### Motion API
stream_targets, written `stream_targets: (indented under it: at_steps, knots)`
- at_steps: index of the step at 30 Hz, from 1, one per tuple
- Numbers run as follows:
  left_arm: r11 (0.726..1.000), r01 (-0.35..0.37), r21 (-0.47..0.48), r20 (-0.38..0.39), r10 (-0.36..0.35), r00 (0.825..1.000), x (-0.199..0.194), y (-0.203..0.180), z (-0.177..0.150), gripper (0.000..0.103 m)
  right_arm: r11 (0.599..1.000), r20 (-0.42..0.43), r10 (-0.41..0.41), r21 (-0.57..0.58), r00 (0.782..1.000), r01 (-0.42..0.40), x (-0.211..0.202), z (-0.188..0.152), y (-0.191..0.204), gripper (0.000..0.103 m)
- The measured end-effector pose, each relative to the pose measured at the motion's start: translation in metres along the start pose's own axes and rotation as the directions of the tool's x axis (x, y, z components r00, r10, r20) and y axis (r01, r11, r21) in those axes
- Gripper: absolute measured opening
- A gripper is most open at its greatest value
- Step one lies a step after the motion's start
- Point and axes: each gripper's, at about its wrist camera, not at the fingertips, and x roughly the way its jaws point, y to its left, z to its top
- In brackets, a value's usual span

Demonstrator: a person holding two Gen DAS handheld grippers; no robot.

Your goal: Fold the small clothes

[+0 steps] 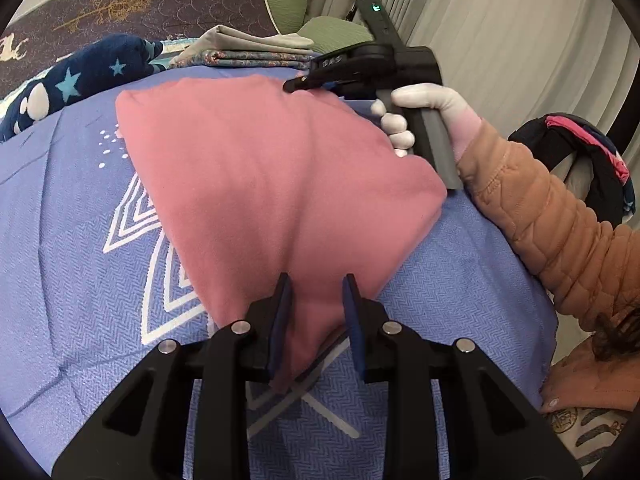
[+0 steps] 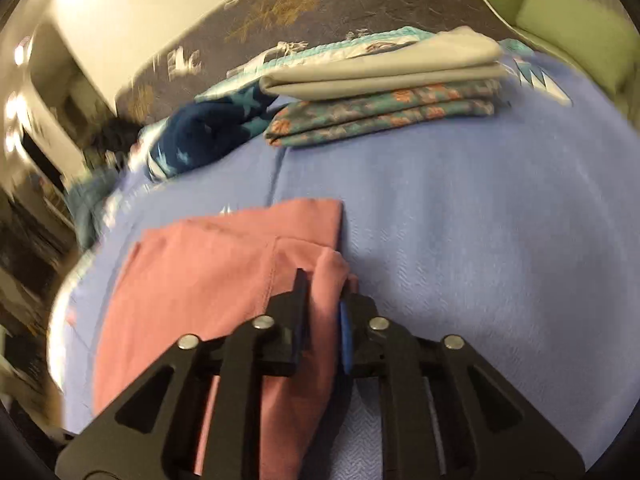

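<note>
A pink garment (image 1: pixel 272 184) lies spread on the blue patterned bedspread (image 1: pixel 80 280). My left gripper (image 1: pixel 318 286) holds the near corner of it between its two fingers, with the cloth bunched in the gap. My right gripper (image 1: pixel 296 84) grips the far edge of the garment, held by a white-gloved hand. In the right wrist view the pink garment (image 2: pixel 208 264) runs down between the right gripper's fingers (image 2: pixel 324 284), which are shut on a fold of it.
A stack of folded clothes (image 2: pixel 384 92), grey on top of floral, sits at the far side of the bedspread (image 2: pixel 480 220). A dark blue star-print garment (image 1: pixel 80 76) lies at the far left. Green pillows (image 1: pixel 332 32) and curtains are behind. A dark bag (image 1: pixel 580 156) is at right.
</note>
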Motion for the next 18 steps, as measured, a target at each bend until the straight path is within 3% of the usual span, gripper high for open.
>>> stream_targets:
  at_steps: [2, 5, 9, 11, 13, 14, 16, 18]
  knots:
    - [1.0, -0.008, 0.011, -0.001, 0.008, 1.0, 0.0, -0.002, 0.0, 0.03, 0.999, 0.045, -0.05, 0.021, 0.998, 0.049, -0.02, 0.001, 0.002, 0.038]
    - [1.0, -0.014, 0.024, 0.001, 0.014, 1.0, 0.0, -0.004, 0.001, 0.032, 0.998, 0.106, -0.061, -0.029, 0.993, 0.064, -0.054, -0.002, 0.015, 0.036]
    - [1.0, -0.022, 0.016, 0.013, 0.022, 1.0, -0.005, -0.003, 0.002, 0.033, 0.989, 0.089, 0.096, -0.119, 0.991, -0.085, -0.094, -0.027, 0.048, 0.034]
    - [1.0, -0.027, -0.009, 0.03, 0.027, 0.999, -0.012, -0.001, 0.002, 0.034, 0.97, 0.041, 0.192, -0.159, 0.981, -0.183, -0.107, -0.057, 0.066, 0.034]
    - [0.999, -0.033, -0.03, 0.053, 0.035, 0.998, -0.02, 0.002, 0.001, 0.035, 0.961, -0.011, 0.216, -0.174, 0.976, -0.214, -0.109, -0.082, 0.07, 0.034]
    - [0.998, -0.044, -0.038, 0.057, 0.046, 0.997, -0.022, 0.004, -0.001, 0.035, 0.966, -0.039, 0.183, -0.181, 0.982, -0.187, -0.105, -0.095, 0.07, 0.034]
    - [0.997, -0.043, -0.056, 0.041, 0.045, 0.998, -0.02, 0.011, -0.005, 0.035, 0.982, -0.109, 0.032, -0.179, 0.993, -0.051, -0.084, -0.122, 0.061, 0.025]
    - [0.997, -0.033, -0.069, 0.043, 0.036, 0.998, -0.018, 0.014, -0.007, 0.035, 0.983, -0.062, 0.037, -0.175, 0.997, -0.047, -0.084, -0.134, 0.055, 0.022]
